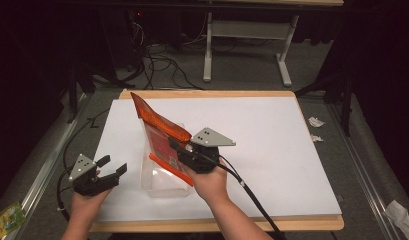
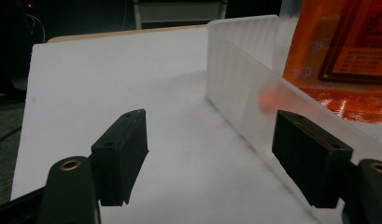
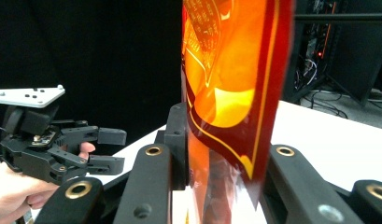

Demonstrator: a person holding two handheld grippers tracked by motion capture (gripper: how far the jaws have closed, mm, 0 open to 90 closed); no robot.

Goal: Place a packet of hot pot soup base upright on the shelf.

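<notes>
On my left, the left gripper [image 1: 112, 169] sits low over the near left edge of the white surface [image 1: 272, 145], gripped by the left hand [image 1: 87, 200]. Its fingers [image 2: 121, 154] stand apart with nothing between them; bare surface shows in the gap. In the left gripper view, the clear plastic container [image 2: 244, 88] is just to the right of those fingers, its frosted wall running past the outer side of the right-hand finger, so close that I cannot tell whether the two touch. From the high view the container [image 1: 164, 182] lies on the surface between my two grippers, nearer the right one.

Moving right, the orange packet [image 1: 159, 132] stands tilted, its lower end down in the container and its upper end leaning up and away to the left. The right gripper [image 1: 179, 152], held in the right hand [image 1: 209, 182], has its fingers [image 3: 177, 140] clamped on the packet's lower part. In the right gripper view the packet [image 3: 230, 84] rises straight up from between those fingers, glossy orange with yellow edging and print too blurred for me to read. Beyond the left-hand finger there I see the left gripper [image 3: 107, 149] farther off, its fingers parted.

To the right of the right gripper's fingers the surface is plain white.
</notes>
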